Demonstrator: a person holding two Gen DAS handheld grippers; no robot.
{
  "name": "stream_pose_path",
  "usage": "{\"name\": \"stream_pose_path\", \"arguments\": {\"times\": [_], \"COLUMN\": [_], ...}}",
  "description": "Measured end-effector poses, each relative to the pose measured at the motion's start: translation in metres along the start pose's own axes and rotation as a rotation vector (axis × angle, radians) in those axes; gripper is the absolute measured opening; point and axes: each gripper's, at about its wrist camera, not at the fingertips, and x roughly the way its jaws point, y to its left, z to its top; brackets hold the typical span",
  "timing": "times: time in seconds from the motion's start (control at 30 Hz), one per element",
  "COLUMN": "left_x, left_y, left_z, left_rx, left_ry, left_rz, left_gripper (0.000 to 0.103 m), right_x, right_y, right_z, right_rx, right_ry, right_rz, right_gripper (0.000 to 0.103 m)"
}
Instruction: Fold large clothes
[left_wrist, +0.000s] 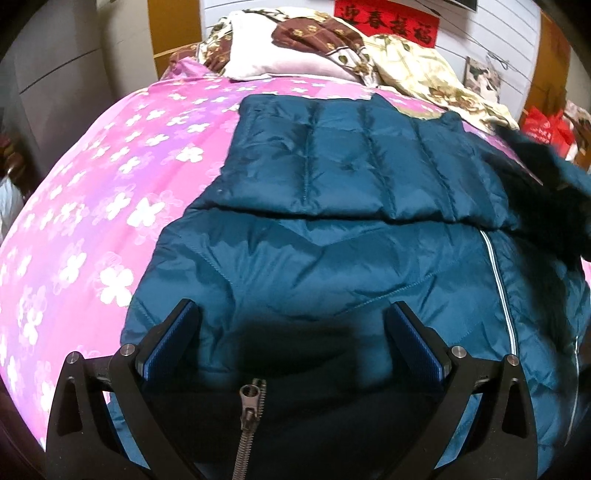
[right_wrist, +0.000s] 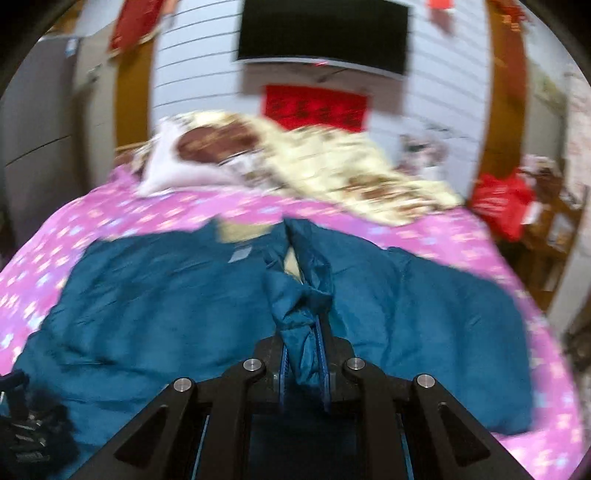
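Both views ride on hand-held grippers and look forward along the jaws, tilted down over the bed (left_wrist: 92, 184) toward the wall at its head. The left wrist view sits low and close above the teal jacket (left_wrist: 332, 258), with the left gripper (left_wrist: 291, 325) framing the bottom edge. The right wrist view, blurred, looks over the right gripper (right_wrist: 303, 350) from slightly farther back. Both share the jacket, the pink flowered cover, the piled bedding (right_wrist: 314, 158) and the red banner (left_wrist: 386, 20) on the wall.
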Motion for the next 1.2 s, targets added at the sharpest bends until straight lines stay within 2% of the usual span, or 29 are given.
{"name": "stream_pose_path", "arguments": {"times": [0.1, 0.13, 0.2, 0.23, 0.27, 0.3, 0.43, 0.53, 0.67, 0.7, 0.77, 0.83, 0.87, 0.93, 1.03, 1.1, 1.13, 1.17, 1.2], "left_x": [0.002, 0.003, 0.005, 0.005, 0.005, 0.005, 0.004, -0.006, -0.026, -0.028, -0.028, -0.023, -0.017, -0.003, 0.021, 0.042, 0.047, 0.048, 0.047], "left_y": [-0.002, -0.003, -0.006, -0.007, -0.008, -0.007, -0.006, -0.012, -0.032, -0.044, -0.07, -0.092, -0.104, -0.133, -0.157, -0.165, -0.166, -0.164, -0.163], "left_z": [0.0, 0.0, 0.0, -0.001, -0.001, -0.001, -0.003, -0.001, 0.018, 0.028, 0.049, 0.067, 0.076, 0.09, 0.097, 0.098, 0.096, 0.095, 0.094], "left_rx": [0.007, 0.007, 0.01, 0.011, 0.012, 0.011, 0.008, 0.027, 0.046, 0.064, 0.096, 0.105, 0.1, 0.104, 0.104, 0.099, 0.093, 0.084, 0.078], "left_ry": [0.013, 0.019, 0.029, 0.031, 0.031, 0.03, 0.024, -0.011, -0.067, -0.054, -0.05, -0.034, -0.022, 0.013, 0.045, 0.09, 0.103, 0.094, 0.089], "left_rz": [-0.005, -0.013, -0.025, -0.025, -0.025, -0.025, -0.033, -0.065, -0.223, -0.262, -0.327, -0.355, -0.361, -0.437, -0.39, -0.332, -0.302, -0.296, -0.329], "left_gripper": [0.103, 0.103, 0.103, 0.103, 0.103, 0.103, 0.103, 0.102, 0.102, 0.102, 0.102, 0.102, 0.102, 0.102, 0.101, 0.083, 0.067, 0.041, 0.023], "right_x": [0.028, 0.032, 0.035, 0.031, 0.024, 0.019, -0.016, -0.037, -0.036, -0.034, -0.026, -0.022, -0.022, -0.02, -0.018, -0.018, -0.018, -0.018, -0.018], "right_y": [0.03, 0.037, 0.042, 0.039, 0.036, 0.035, 0.01, -0.02, -0.062, -0.071, -0.087, -0.094, -0.097, -0.1, -0.106, -0.107, -0.108, -0.108, -0.109], "right_z": [-0.015, -0.02, -0.024, -0.025, -0.027, -0.028, -0.047, -0.071, -0.108, -0.112, -0.117, -0.118, -0.119, -0.12, -0.121, -0.121, -0.121, -0.122, -0.123], "right_rx": [-0.009, -0.024, -0.038, -0.037, -0.045, -0.053, -0.07, -0.087, -0.066, -0.035, 0.054, 0.086, 0.096, 0.107, 0.121, 0.121, 0.121, 0.121, 0.122], "right_ry": [0.043, 0.069, 0.092, 0.086, 0.071, 0.058, 0.081, 0.107, 0.191, 0.21, 0.259, 0.282, 0.288, 0.296, 0.302, 0.302, 0.302, 0.302, 0.302], "right_rz": [0.058, 0.054, 0.069, 0.091, 0.085, 0.072, 0.038, -0.061, -0.212, -0.216, -0.176, -0.172, -0.163, -0.149, -0.133, -0.132, -0.132, -0.132, -0.131], "right_gripper": [0.013, 0.014, 0.038, 0.061, 0.079, 0.084, 0.086, 0.086, 0.086, 0.086, 0.095, 0.103, 0.103, 0.103, 0.103, 0.103, 0.103, 0.103, 0.103]}}
